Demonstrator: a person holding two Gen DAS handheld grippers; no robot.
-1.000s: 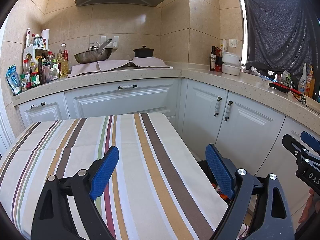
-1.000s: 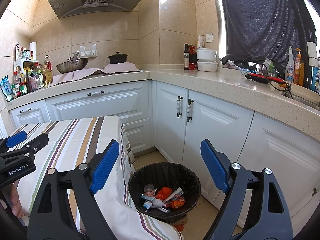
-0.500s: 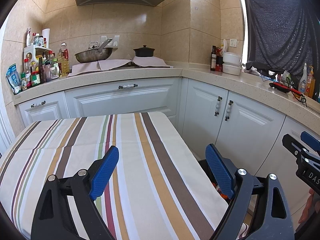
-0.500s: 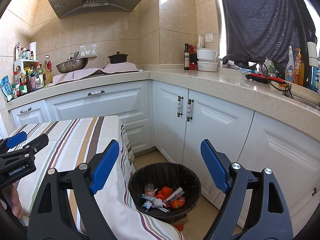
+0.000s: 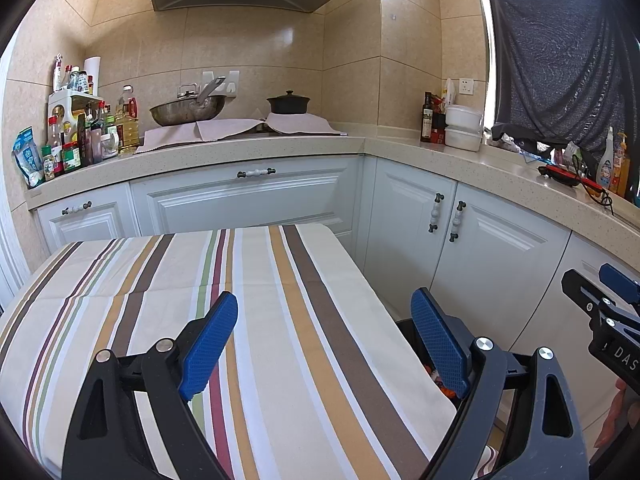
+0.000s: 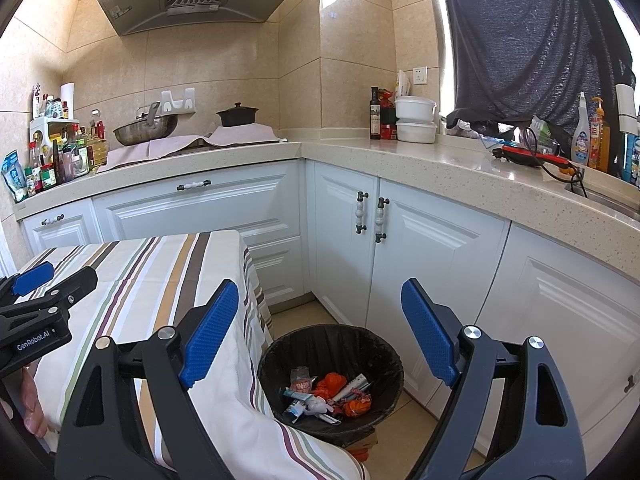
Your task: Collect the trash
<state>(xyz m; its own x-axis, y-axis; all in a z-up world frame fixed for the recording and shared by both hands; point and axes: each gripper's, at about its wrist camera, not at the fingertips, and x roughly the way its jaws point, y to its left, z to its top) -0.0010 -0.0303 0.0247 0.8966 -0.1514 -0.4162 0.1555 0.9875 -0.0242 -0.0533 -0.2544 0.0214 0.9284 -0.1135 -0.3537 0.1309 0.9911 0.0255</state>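
Note:
A black bin point(image 6: 332, 344) stands on the floor beside the table, with orange, white and blue trash point(image 6: 326, 394) lying in its bottom. My right gripper point(image 6: 318, 310) hovers above and in front of the bin, open, with nothing between its blue pads. Over the striped tablecloth point(image 5: 280, 320) my left gripper point(image 5: 324, 316) is open and holds nothing. In the left wrist view only a sliver of the bin point(image 5: 406, 330) shows past the table's right edge. Each gripper appears at the edge of the other's view: the right gripper point(image 5: 600, 312) and the left gripper point(image 6: 40, 284).
White cabinets point(image 6: 420, 256) wrap around behind and right of the bin under a speckled countertop point(image 6: 440, 164). A wok point(image 5: 188, 110), a black pot point(image 5: 288, 104) and bottles point(image 5: 80, 136) stand on the counter. A hand point(image 6: 32, 404) shows at the lower left.

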